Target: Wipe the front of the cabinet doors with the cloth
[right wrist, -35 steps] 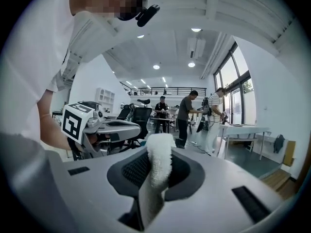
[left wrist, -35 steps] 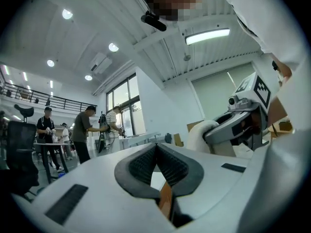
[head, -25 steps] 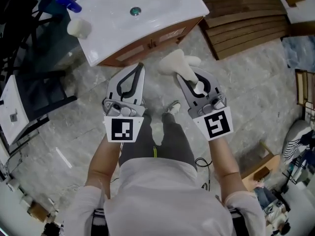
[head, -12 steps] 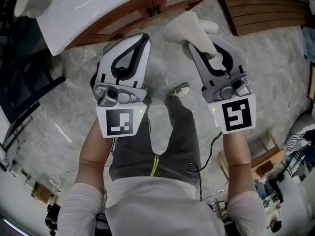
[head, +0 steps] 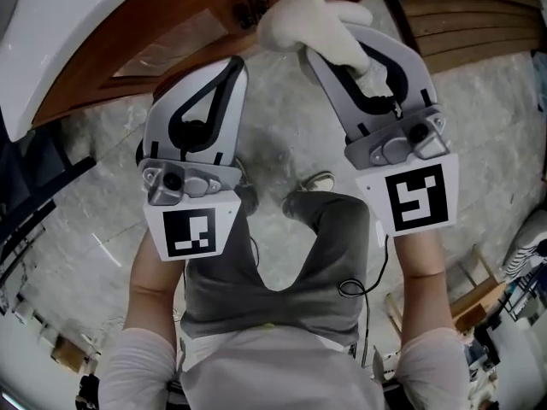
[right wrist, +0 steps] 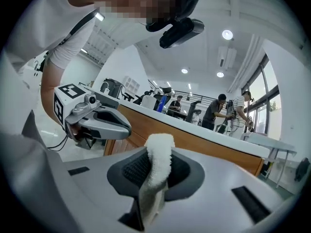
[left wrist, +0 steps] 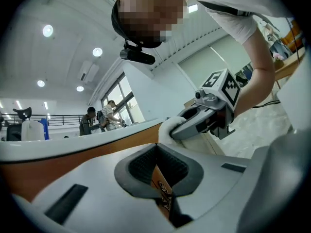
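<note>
At 12 o'clock, right gripper (head: 318, 48) is pinching the white cloth (head: 308, 15) right by the cabinet doors (head: 171, 32); contact unclear. Left gripper (head: 232, 65), 10 o'clock, is sitting pressed together, empty. Wipe likely just starting; next needs pressing cloth flat, sweeping.

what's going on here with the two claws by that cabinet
A person holds a claw in each hand, facing a wooden cabinet. The right claw is shut on a white cloth, raised at its front near the handles; contact is unclear. The left claw is shut and empty beside it.
</note>
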### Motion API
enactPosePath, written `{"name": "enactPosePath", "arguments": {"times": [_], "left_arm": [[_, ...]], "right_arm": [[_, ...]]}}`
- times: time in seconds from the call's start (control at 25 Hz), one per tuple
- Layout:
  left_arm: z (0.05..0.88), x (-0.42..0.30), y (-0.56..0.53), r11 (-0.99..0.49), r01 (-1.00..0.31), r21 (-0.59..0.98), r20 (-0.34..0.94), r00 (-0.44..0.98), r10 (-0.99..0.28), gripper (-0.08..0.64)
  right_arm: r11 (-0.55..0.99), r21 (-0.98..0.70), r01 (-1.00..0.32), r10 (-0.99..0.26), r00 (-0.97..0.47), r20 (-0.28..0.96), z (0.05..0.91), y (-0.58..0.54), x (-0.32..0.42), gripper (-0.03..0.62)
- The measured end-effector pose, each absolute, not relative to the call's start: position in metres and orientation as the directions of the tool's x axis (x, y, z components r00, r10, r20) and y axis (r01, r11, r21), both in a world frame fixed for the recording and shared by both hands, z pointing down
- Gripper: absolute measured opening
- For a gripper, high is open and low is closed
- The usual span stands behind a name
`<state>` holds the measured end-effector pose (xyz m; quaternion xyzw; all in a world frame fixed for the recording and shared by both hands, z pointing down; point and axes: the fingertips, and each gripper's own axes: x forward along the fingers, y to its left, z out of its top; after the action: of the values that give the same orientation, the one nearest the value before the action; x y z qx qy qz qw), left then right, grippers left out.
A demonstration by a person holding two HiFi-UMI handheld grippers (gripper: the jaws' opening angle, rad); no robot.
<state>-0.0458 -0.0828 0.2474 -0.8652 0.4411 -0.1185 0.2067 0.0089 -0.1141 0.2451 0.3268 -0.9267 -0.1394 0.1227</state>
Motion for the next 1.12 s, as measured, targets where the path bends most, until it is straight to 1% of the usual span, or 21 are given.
{"name": "enactPosePath", "arguments": {"times": [0.36, 0.56, 0.84, 1.12], "left_arm": [[0.294, -0.041, -0.102, -0.489, -0.695, -0.527, -0.049, 0.599, -0.799, 0.018], [0.301, -0.032, -0.113, -0.451, -0.68, -0.578, -0.103, 0.609, -0.786, 0.018], [0.323, -0.04, -0.11, -0.405, -0.704, -0.584, -0.18, 0.599, -0.78, 0.018], [0.338, -0.052, -0.105, -0.378, -0.728, -0.572, -0.261, 0.599, -0.757, 0.018]], "right_arm": [[0.728, 0.419, -0.543, -0.619, -0.783, 0.062, 0.279, -0.144, 0.008, 0.075], [0.688, 0.511, -0.515, -0.61, -0.792, 0.022, 0.279, -0.161, 0.01, 0.075], [0.645, 0.636, -0.423, -0.573, -0.818, 0.037, 0.294, -0.165, -0.008, 0.075], [0.588, 0.696, -0.413, -0.582, -0.813, 0.008, 0.303, -0.167, -0.019, 0.075]]}}
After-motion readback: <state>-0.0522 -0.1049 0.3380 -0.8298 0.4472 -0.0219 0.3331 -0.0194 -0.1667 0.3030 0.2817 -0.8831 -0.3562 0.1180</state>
